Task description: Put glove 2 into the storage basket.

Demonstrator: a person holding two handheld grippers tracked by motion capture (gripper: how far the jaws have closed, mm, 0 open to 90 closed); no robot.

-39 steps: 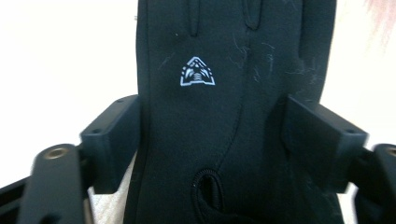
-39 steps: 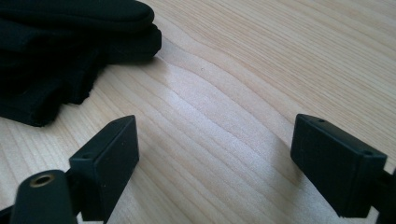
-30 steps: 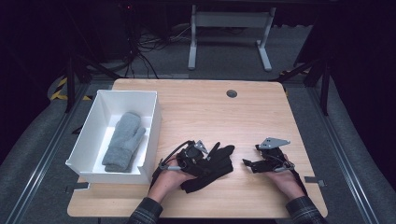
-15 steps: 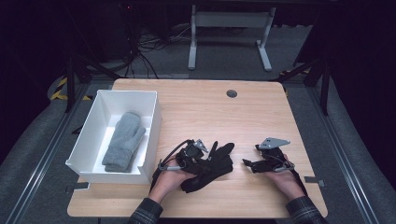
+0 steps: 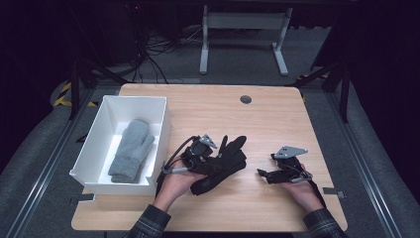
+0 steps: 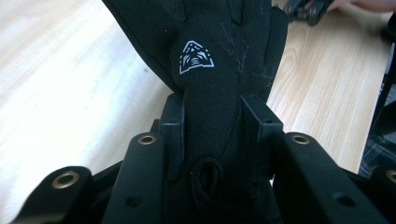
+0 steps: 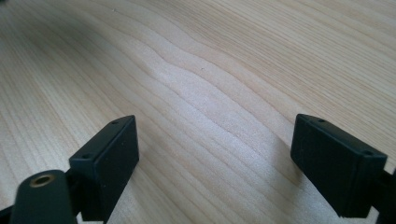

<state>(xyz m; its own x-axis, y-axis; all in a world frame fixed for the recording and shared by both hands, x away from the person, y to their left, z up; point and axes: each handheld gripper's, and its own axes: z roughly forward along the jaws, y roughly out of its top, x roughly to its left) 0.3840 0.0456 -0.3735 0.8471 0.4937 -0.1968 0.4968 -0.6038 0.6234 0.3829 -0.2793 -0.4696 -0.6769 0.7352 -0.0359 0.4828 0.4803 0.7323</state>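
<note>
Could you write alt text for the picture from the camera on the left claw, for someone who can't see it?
A black glove with a small white triangular logo is pinched between the two black jaws of the left claw and hangs over a light wooden table. Part of the other claw shows at the top edge.

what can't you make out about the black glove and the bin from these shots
- Black glove: fingertips cut off by the top edge in the left gripper view; cuff hidden by the left tool clamped on it.
- Glove in the high view: whether one glove or two, too dark to tell.
- Bin: floor partly hidden by the grey mitten and near wall.
</note>
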